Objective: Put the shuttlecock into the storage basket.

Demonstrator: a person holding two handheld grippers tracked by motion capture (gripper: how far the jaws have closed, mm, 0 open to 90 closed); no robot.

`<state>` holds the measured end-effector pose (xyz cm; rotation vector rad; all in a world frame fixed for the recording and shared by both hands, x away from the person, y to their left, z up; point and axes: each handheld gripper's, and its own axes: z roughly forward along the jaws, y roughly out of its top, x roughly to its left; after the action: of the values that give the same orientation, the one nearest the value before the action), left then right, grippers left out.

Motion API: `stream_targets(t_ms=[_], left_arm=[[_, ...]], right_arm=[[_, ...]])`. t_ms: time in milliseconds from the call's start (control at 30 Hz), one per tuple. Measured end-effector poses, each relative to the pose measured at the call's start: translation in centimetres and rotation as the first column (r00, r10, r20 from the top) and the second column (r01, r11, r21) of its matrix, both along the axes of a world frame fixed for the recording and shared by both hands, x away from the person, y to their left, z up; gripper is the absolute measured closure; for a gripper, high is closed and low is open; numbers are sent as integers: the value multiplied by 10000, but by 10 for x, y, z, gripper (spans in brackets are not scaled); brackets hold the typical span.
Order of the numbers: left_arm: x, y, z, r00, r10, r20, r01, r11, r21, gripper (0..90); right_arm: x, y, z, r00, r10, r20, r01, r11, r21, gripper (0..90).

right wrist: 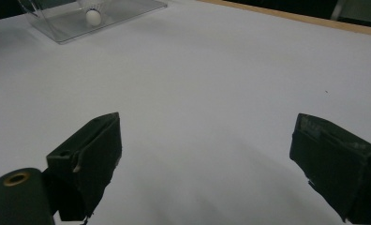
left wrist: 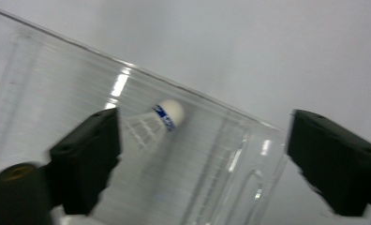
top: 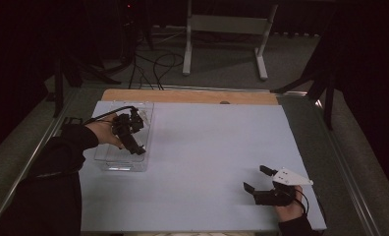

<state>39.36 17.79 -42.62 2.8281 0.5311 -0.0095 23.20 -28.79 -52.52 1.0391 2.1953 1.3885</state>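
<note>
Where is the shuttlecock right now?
The shuttlecock lies inside the clear box at the table's left, just ahead of the open left gripper.

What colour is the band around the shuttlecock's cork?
Blue, on the shuttlecock with its white cork; clearest in the left gripper view.

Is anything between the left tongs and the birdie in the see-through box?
Nothing visible. The left tongs hang open over the clear box, and the shuttlecock lies inside, in plain sight past the left jaw. No lid appears to cover the box.

Clear box (top: 126, 160) walls hem left tool (top: 133, 142)
</note>
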Motion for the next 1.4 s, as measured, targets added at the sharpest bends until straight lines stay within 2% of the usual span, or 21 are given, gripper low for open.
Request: stream_targets(t_ms=[67, 133, 233, 367, 433, 500, 567, 767, 1033, 1100, 1200, 1367, 1400], left_arm=[[0, 0, 1, 9999, 111, 60, -111, 9999, 8, 30], [0, -1, 1, 9996, 288, -43, -289, 9995, -111, 3], [-2, -5, 4, 9996, 272, 52, -270, 9994, -210, 0], [-4, -10, 10, 9990, 435, 129, -426, 9968, -673, 0], [-6, -14, 12, 9993, 387, -4, -386, 9962, -786, 0], [-8, -19, 13, 9994, 324, 86, -316, 9965, -779, 0], [-11, -25, 12, 9996, 269, 59, -262, 9949, -975, 0], [-17, -40, 8, 9999, 80, 124, -65, 9931, -1170, 0], [-22, -55, 4, 9989, 195, 433, -135, 9909, -1338, 0], [-27, -63, 1, 9988, 22, 493, 48, 9898, -1427, 0], [-30, -70, -3, 9991, 68, 415, 3, 9857, -1683, 0], [-35, -78, -10, 9982, 245, 540, -118, 9743, -2248, 0], [-35, -79, -11, 9986, 287, 444, -175, 9718, -2352, 0]], right_arm=[[0, 0, 0, 10000, -8, -12, 8, 10000, 11, 97], [0, 0, 0, 10000, -21, -27, 21, 10000, 21, 97], [0, 0, 0, 10000, -6, -14, 6, 10000, 16, 97], [0, 0, 0, 10000, -12, -16, 12, 10000, 15, 97], [0, 0, 0, 10000, -24, -22, 24, 10000, 22, 97], [0, 0, 0, 10000, -26, -22, 26, 10000, 41, 97], [0, 0, 0, 10000, -20, -21, 20, 10000, 34, 97], [0, 0, 0, 10000, -18, -16, 18, 10000, 20, 97], [0, -1, 0, 10000, -21, -7, 21, 10000, 38, 97], [0, 0, 0, 10000, -12, -14, 12, 10000, 25, 97], [0, 0, 0, 10000, -6, -13, 6, 10000, 18, 96], [0, 0, 0, 10000, -15, -21, 15, 10000, 32, 97], [0, 0, 0, 10000, -18, -16, 18, 10000, 32, 97]])
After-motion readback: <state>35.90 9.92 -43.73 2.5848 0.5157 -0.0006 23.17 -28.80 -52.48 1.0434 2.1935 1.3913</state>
